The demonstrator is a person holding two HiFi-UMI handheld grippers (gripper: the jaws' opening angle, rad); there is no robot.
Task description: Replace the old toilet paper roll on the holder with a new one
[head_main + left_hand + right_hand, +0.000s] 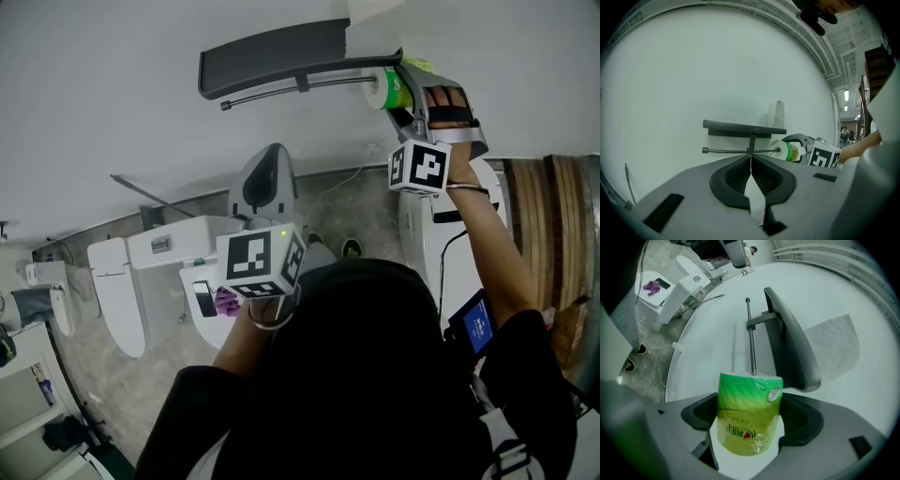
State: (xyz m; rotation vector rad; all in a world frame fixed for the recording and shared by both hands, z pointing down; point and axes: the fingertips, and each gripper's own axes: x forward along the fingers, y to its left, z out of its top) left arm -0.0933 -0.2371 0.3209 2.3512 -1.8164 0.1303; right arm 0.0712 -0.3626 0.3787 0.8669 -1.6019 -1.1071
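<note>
Right gripper [751, 420]: jaws clamped on green plastic-wrapped toilet paper roll [747, 404], its far end at the tip of the thin metal holder rod [751, 338] under the dark grey wall shelf [281, 56]. The rod looks bare.

Step, as I judge: threading the roll on. Keep core in line with rod, push level, release only once seated.

Right arm reaches up to the wall. Left gripper [751, 164] closed, held low and back.

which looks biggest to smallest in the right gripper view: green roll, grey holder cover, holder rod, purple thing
1. green roll and grey holder cover: about alike, and the roll sits nearest the camera, so unranked
2. holder rod
3. purple thing
</note>
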